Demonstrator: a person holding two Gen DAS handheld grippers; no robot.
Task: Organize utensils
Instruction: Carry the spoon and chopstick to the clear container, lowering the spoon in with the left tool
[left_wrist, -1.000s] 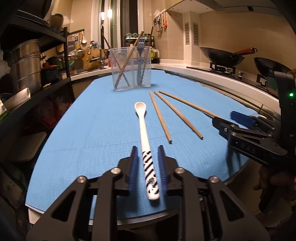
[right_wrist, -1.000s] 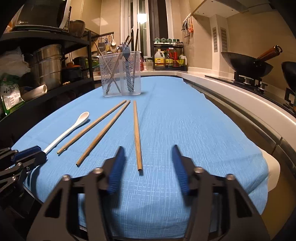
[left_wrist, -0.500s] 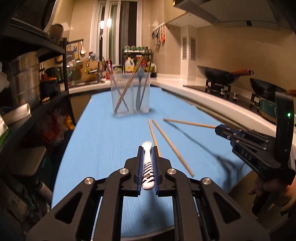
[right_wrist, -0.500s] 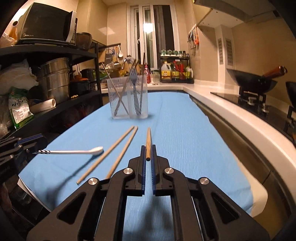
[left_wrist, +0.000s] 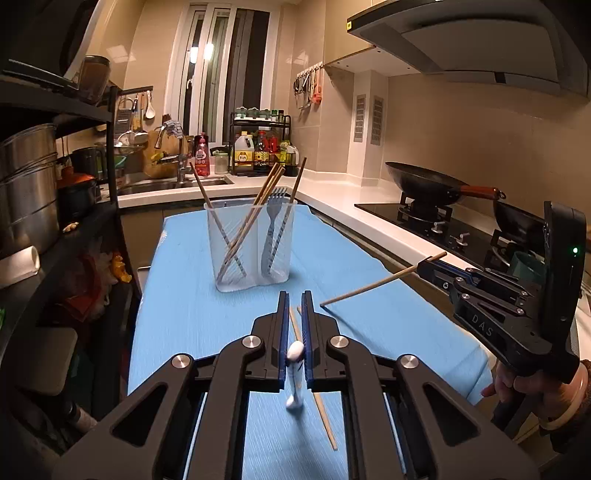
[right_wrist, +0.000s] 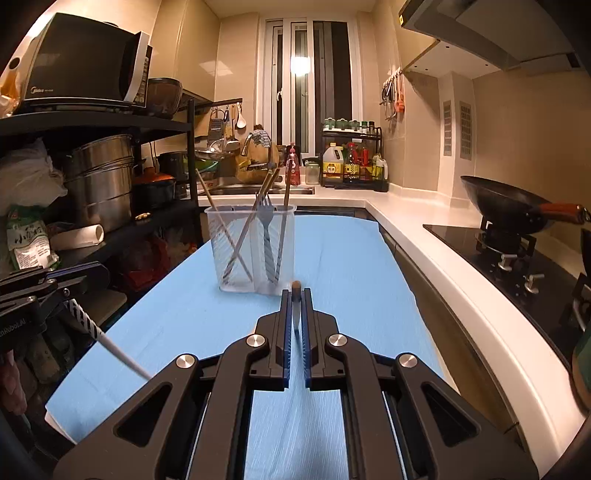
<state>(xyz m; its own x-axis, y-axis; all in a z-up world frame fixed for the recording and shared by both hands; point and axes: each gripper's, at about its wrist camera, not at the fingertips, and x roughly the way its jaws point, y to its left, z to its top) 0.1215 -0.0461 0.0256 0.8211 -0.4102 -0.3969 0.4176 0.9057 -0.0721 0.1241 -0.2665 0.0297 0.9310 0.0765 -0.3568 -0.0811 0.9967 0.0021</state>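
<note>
The left gripper (left_wrist: 294, 301) clamps a white spoon (left_wrist: 295, 373) hanging bowl-down. The right gripper (right_wrist: 295, 299) pinches one chopstick (left_wrist: 382, 280), slanting down leftward above the blue cloth (left_wrist: 177, 317). Beyond, the clear holder (left_wrist: 251, 245) stands upright.

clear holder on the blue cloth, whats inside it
The clear holder holds a fork standing tines up and several wooden chopsticks leaning across it. Its ribbed wall blurs their lower ends.
</note>
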